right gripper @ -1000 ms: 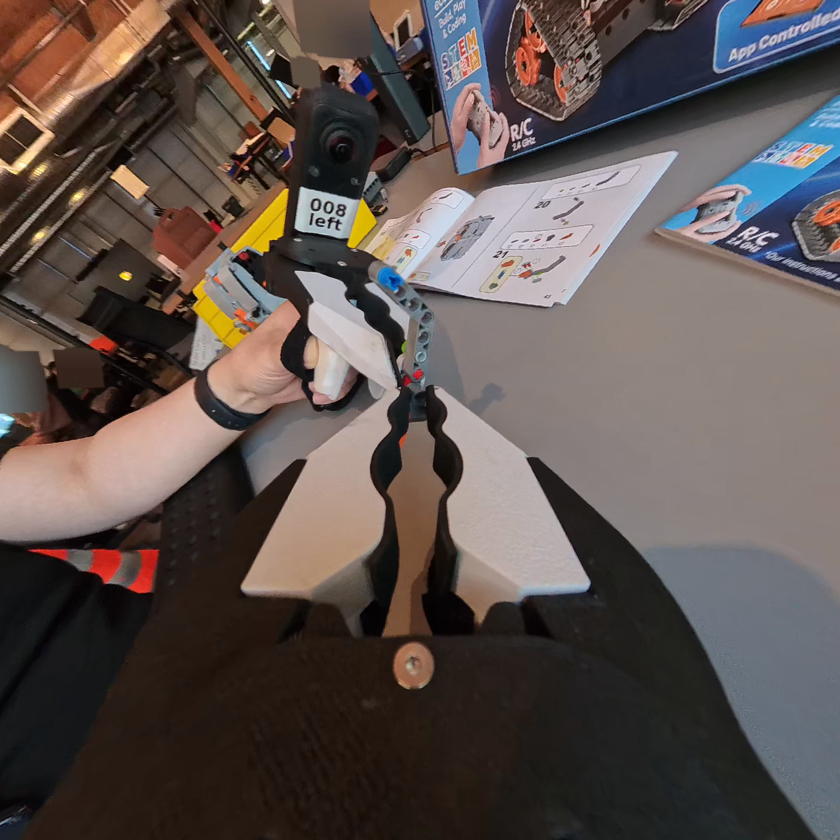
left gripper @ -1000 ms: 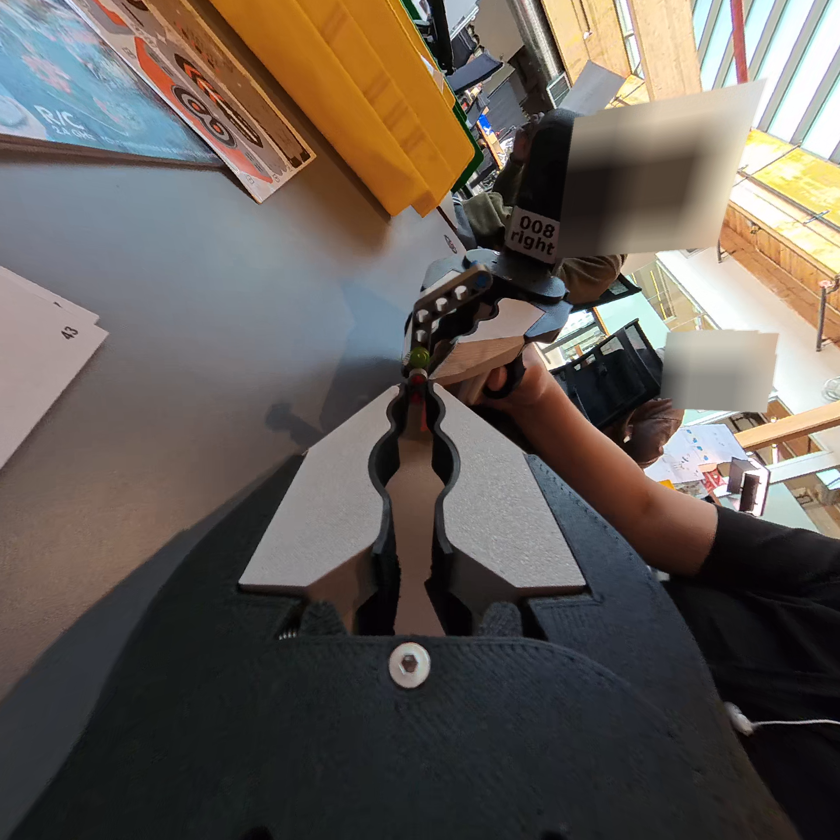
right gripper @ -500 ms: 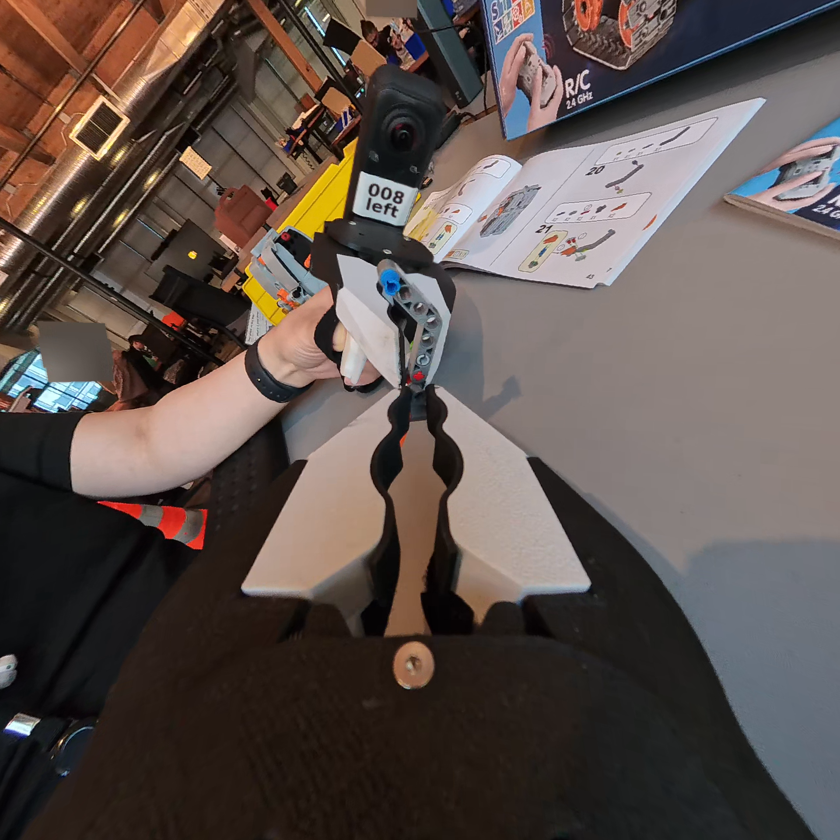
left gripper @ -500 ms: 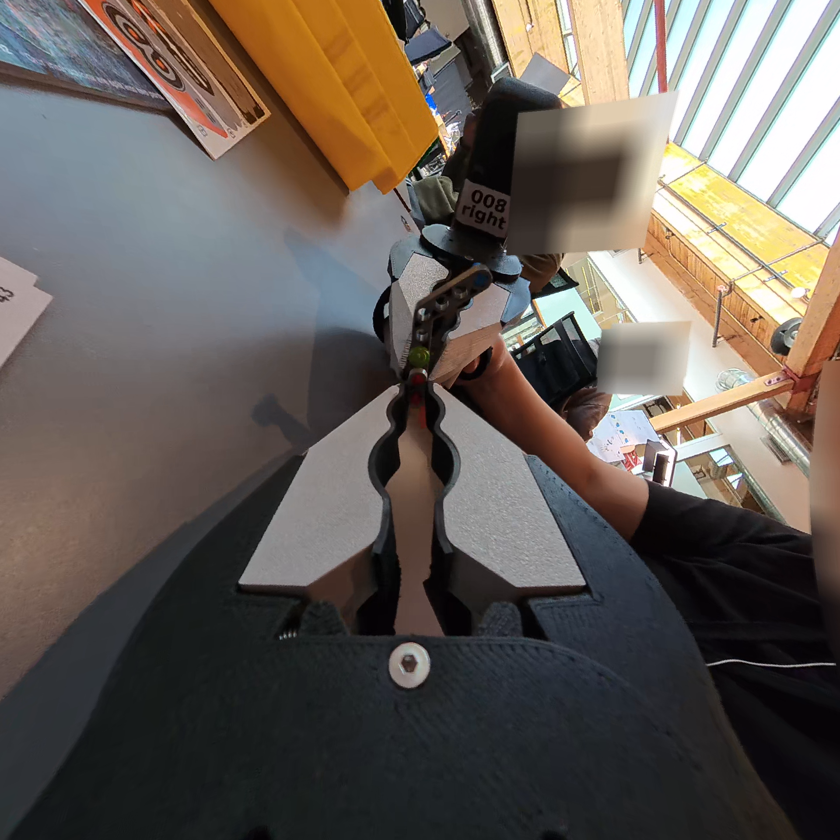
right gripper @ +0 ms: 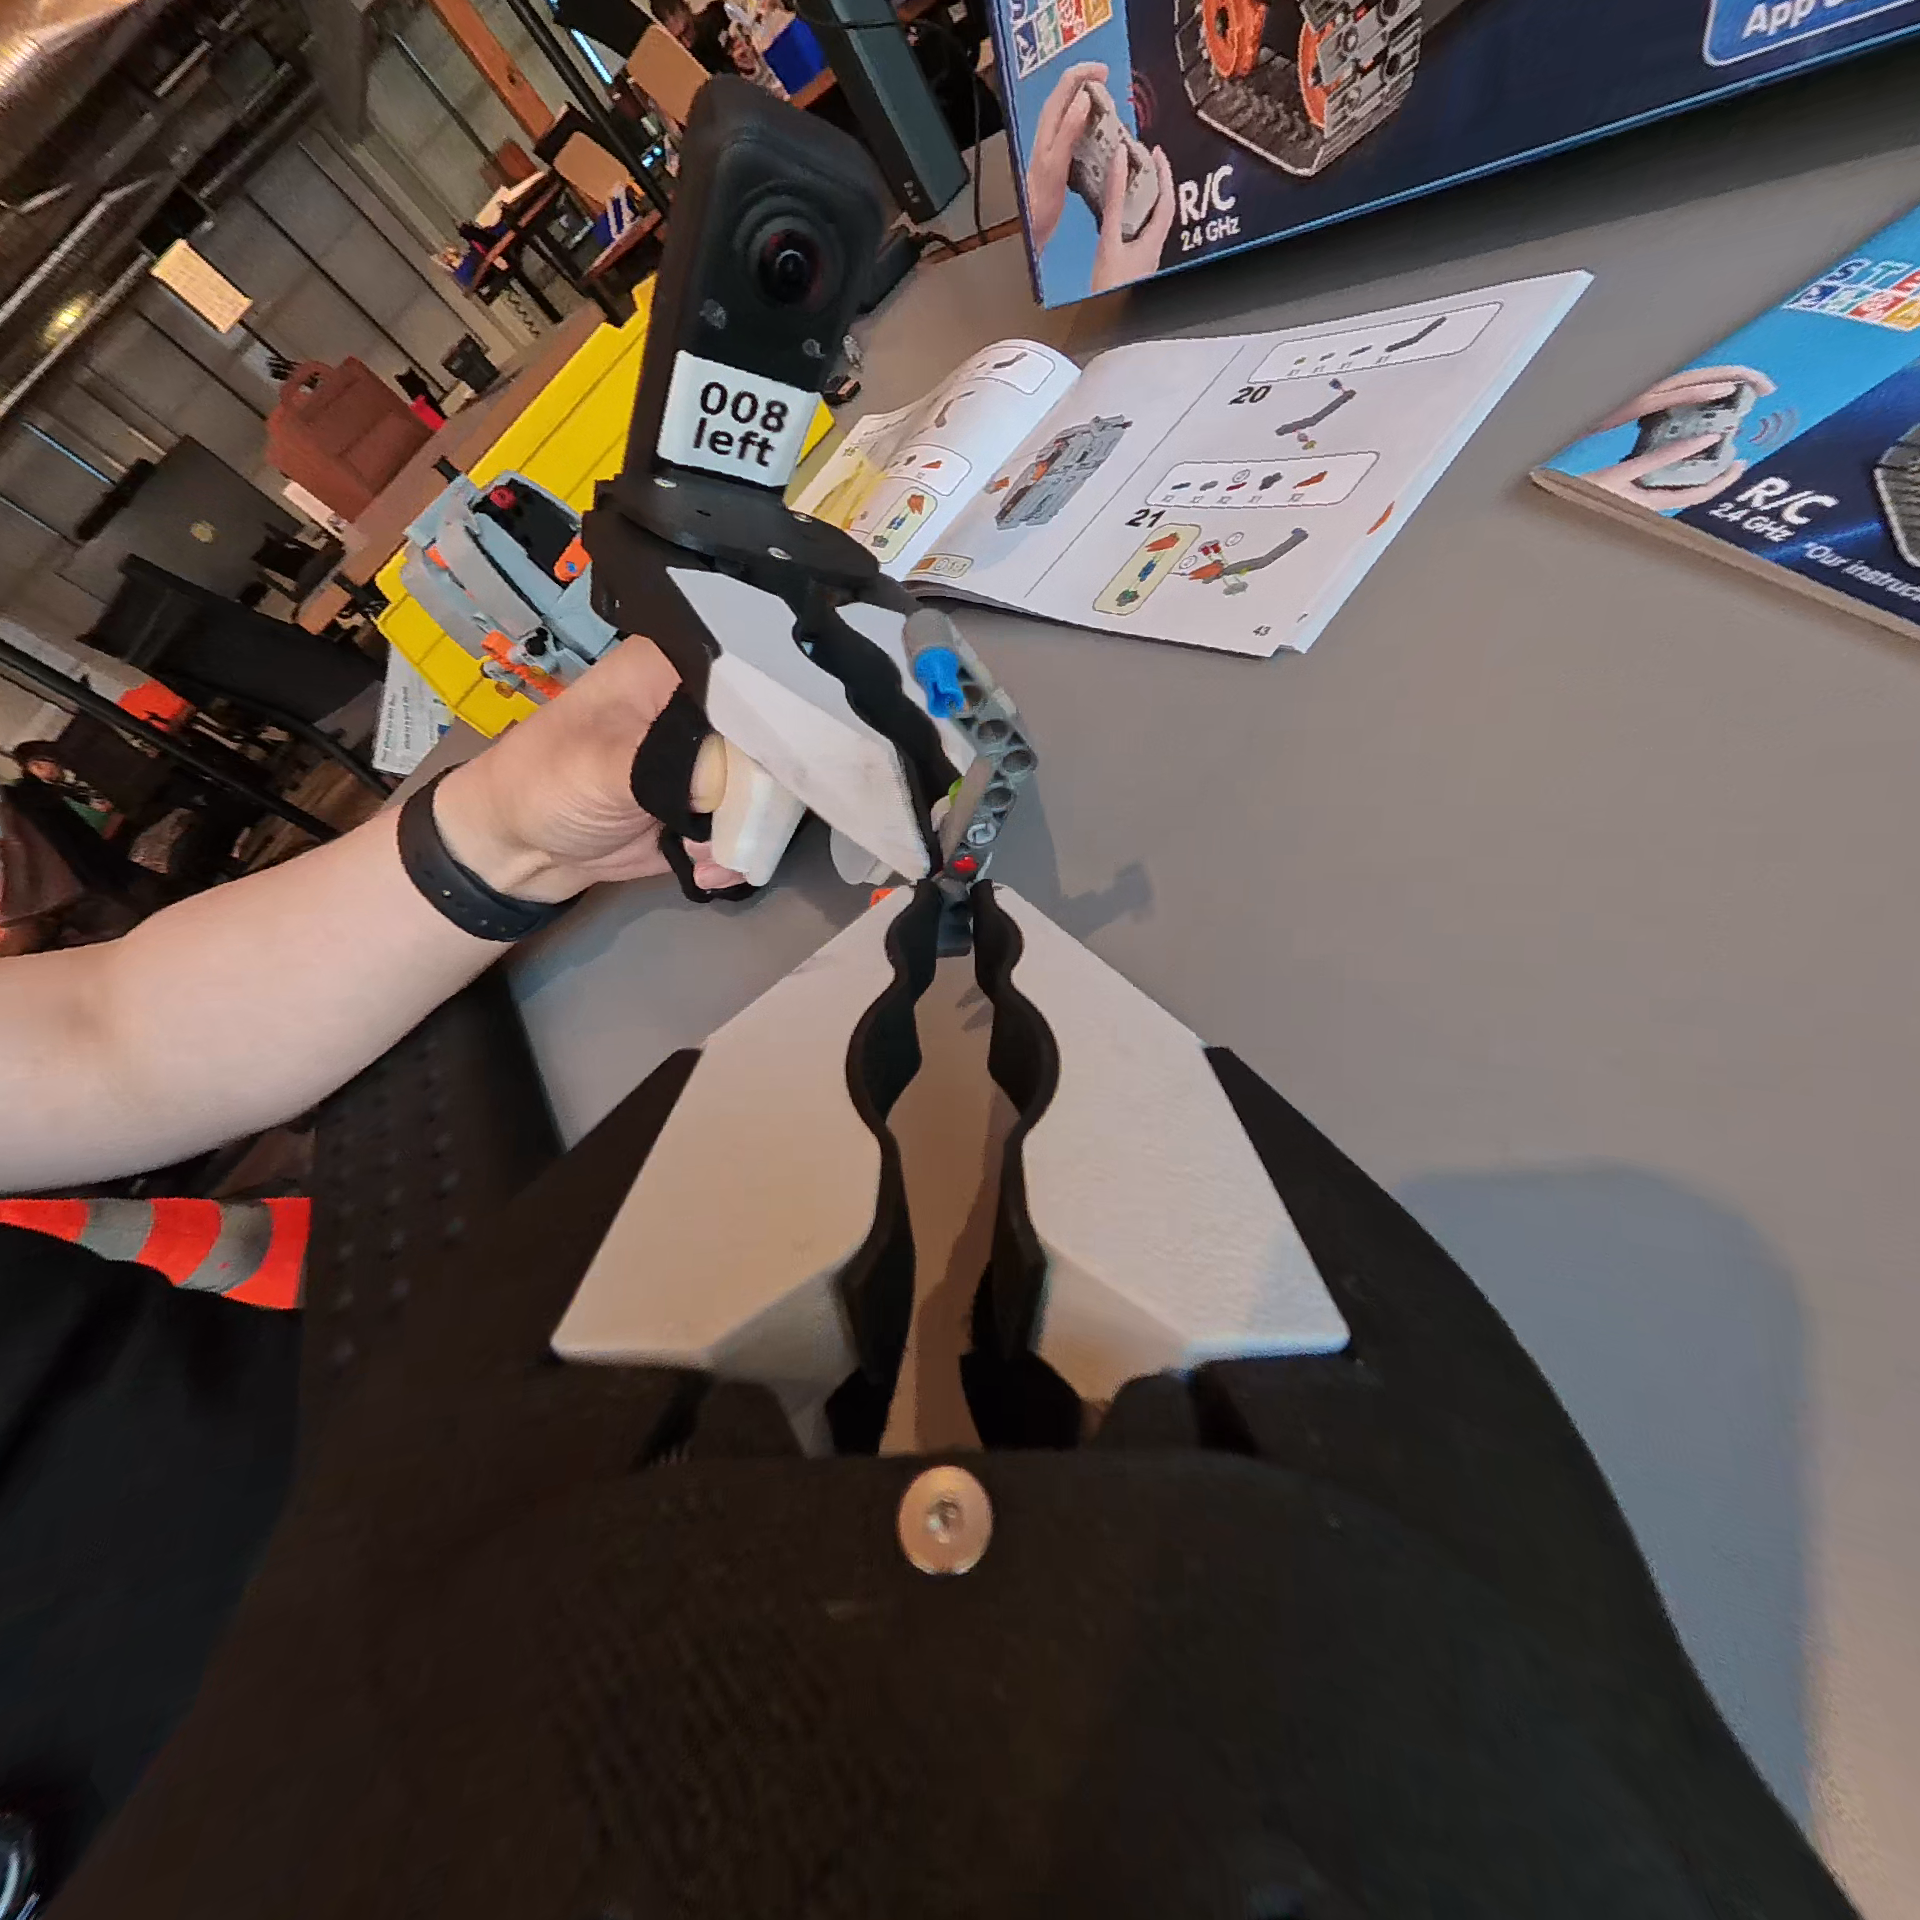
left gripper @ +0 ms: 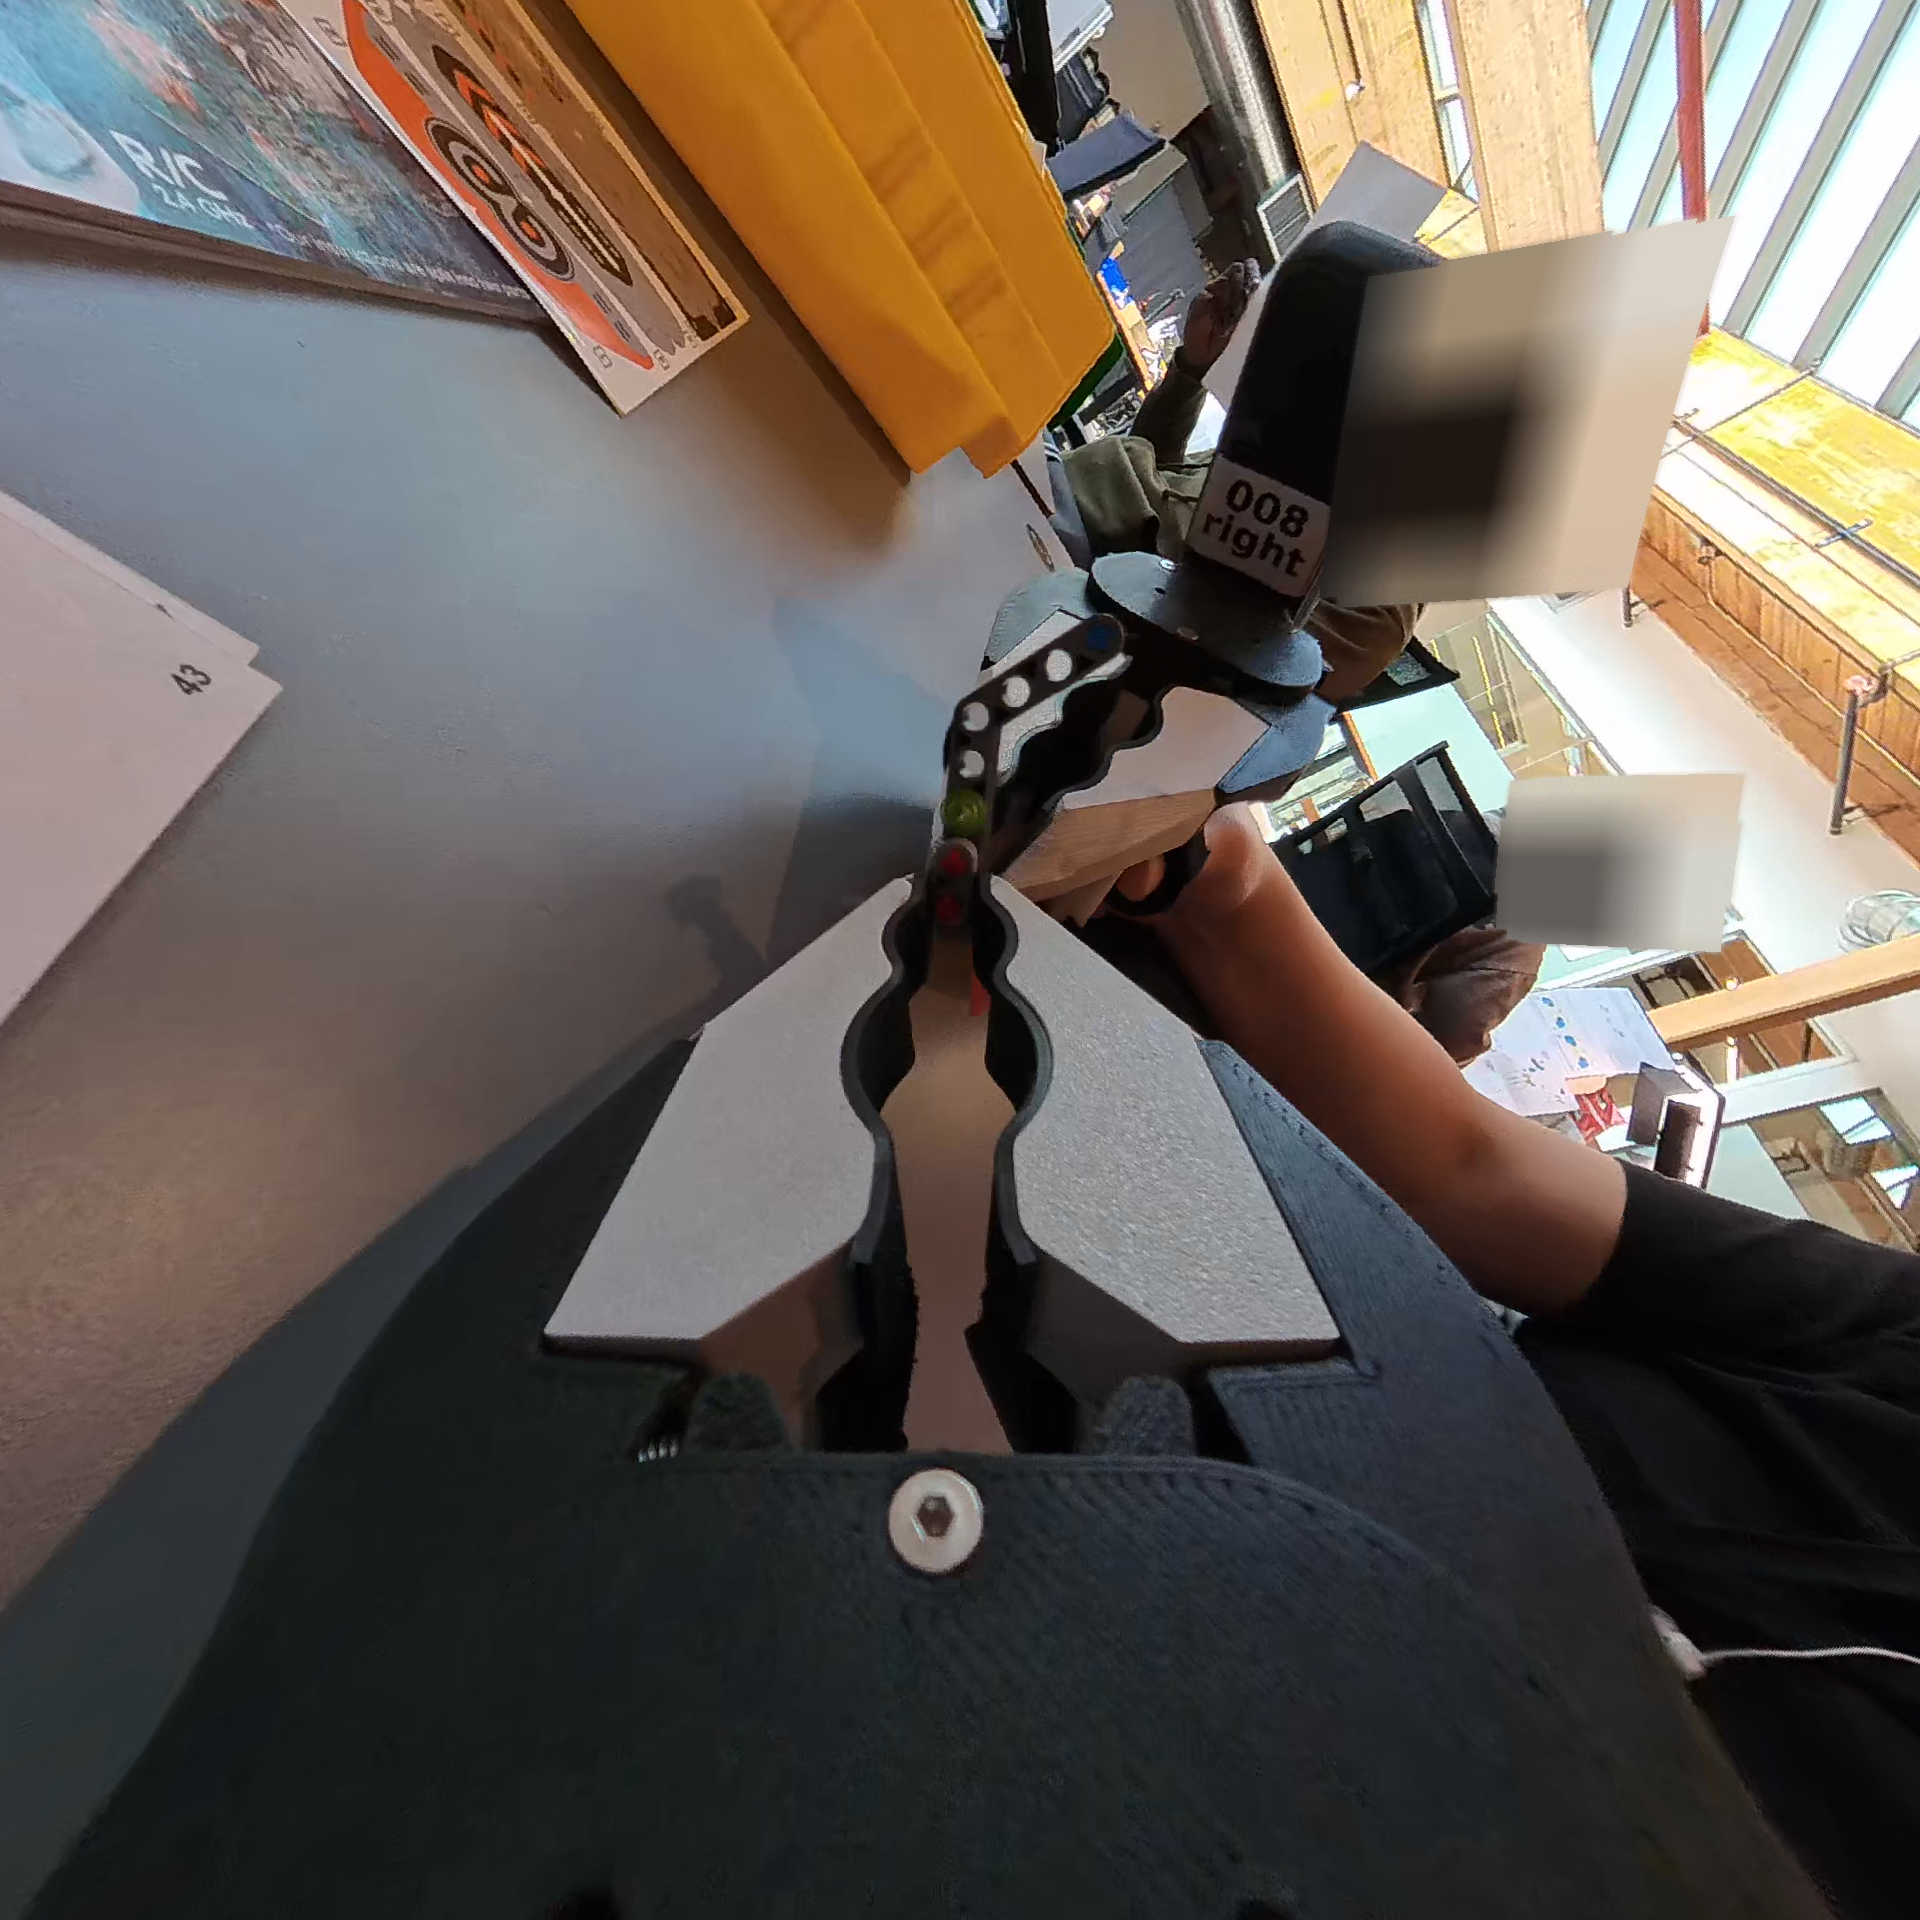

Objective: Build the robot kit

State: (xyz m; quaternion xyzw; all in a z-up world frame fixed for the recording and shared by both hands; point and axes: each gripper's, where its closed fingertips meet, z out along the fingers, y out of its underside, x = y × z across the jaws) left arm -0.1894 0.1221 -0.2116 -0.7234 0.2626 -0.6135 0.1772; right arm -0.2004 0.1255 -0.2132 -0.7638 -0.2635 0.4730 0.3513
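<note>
A bent grey holed beam (right gripper: 987,764) with a blue pin (right gripper: 935,665) at its top, a green pin (left gripper: 962,810) and red pins (left gripper: 954,860) is held above the grey table (right gripper: 1558,935). It also shows in the left wrist view (left gripper: 1003,707). My left gripper (left gripper: 951,904) is shut on the beam's lower end. My right gripper (right gripper: 951,904) faces it tip to tip and is shut on the same lower end, on a small dark part with a red pin (right gripper: 963,864). Each gripper shows in the other's view, held by a hand.
An open instruction booklet (right gripper: 1247,468) lies beyond the grippers, with a blue box (right gripper: 1351,125) behind it and a blue-covered booklet (right gripper: 1766,447) to the right. Yellow bins (left gripper: 883,208) and a partly built grey and orange model (right gripper: 499,592) stand at the table's edge. My left and right fingertips are right by each other.
Both grippers have tilted and swung together while keeping their grip on the beam. The beam now leans the other way than half a second ago.
</note>
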